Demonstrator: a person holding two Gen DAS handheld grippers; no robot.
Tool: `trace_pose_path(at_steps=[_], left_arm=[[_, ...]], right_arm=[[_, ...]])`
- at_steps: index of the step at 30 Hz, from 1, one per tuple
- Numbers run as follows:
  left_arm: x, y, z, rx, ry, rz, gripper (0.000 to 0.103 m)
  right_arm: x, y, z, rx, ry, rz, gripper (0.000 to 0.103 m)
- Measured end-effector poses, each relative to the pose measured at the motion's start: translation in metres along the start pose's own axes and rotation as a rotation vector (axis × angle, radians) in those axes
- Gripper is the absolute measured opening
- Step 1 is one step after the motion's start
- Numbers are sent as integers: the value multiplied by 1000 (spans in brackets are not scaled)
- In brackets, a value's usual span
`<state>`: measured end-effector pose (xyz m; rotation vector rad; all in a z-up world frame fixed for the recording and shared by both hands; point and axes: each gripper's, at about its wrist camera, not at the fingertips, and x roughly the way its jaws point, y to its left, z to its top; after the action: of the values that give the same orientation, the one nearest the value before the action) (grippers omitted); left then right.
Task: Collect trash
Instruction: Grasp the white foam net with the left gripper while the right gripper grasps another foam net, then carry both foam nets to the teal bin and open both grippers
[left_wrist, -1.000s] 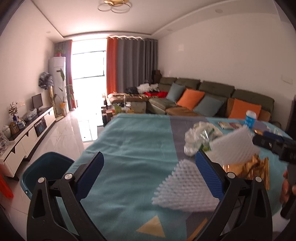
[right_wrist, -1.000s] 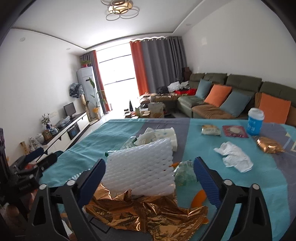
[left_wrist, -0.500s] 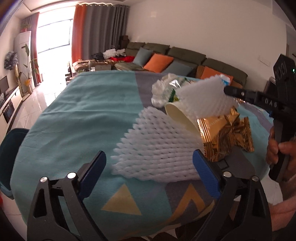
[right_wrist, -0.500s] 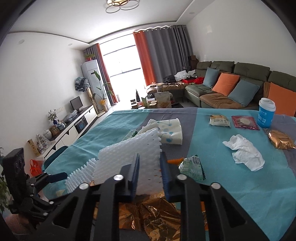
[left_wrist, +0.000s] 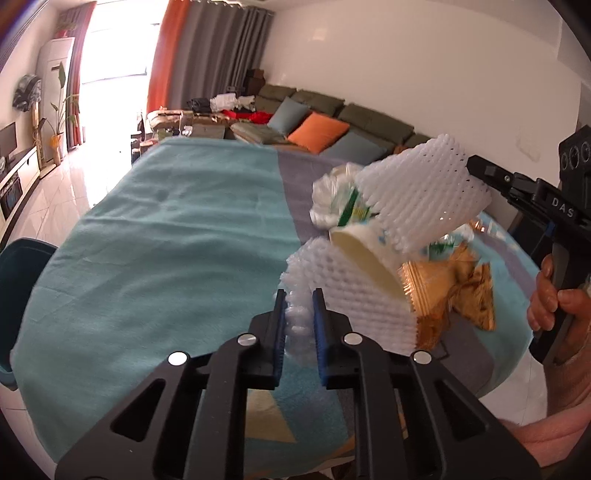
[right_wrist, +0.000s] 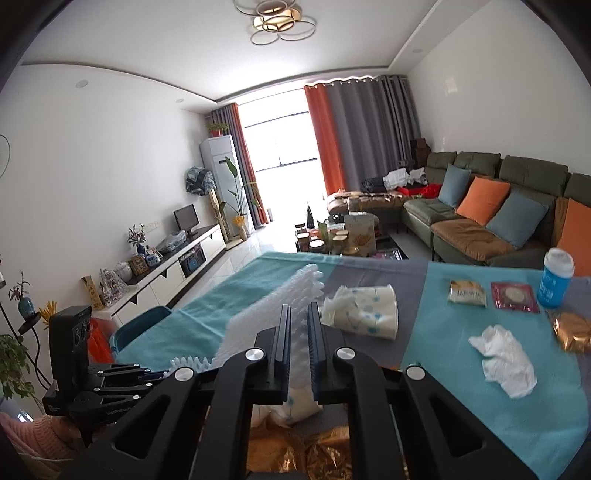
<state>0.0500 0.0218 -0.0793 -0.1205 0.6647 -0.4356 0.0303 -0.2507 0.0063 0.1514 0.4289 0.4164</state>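
Once both jaws went from wide apart to clamped, left gripper (left_wrist: 299, 317) and right gripper (right_wrist: 298, 334) each held a foam net (left_wrist: 354, 295); binning was next.

Left tool (left_wrist: 298, 321) closing on lower white foam net (left_wrist: 354, 295); right tool (left_wrist: 476, 168) lifting upper foam net (left_wrist: 421, 195) above gold foil (left_wrist: 450, 288).

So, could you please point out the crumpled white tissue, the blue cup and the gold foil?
Crumpled white tissue (right_wrist: 504, 360), right wrist view, its middle.
Blue cup (right_wrist: 555, 286), right wrist view, its printed side.
Gold foil (left_wrist: 448, 282), left wrist view, its creased face.
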Motion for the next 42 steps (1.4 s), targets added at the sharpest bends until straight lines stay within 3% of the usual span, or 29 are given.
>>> trace_pose_path(at_steps=[6, 20, 30, 37, 42], left_arm=[[-26, 5, 14, -12, -68, 11, 13], [-90, 45, 39, -65, -211, 117, 13], [-135, 113, 41, -143, -269, 306, 13], [-163, 176, 36, -211, -267, 453, 13], [-178, 222, 25, -254, -248, 510, 13]], right_arm=[[1, 1, 21, 12, -43, 44, 7], [53, 48, 36, 14, 11, 201, 7], [109, 113, 41, -15, 103, 305, 7], [159, 162, 36, -43, 172, 326, 7], [186, 193, 28, -65, 226, 328, 7]])
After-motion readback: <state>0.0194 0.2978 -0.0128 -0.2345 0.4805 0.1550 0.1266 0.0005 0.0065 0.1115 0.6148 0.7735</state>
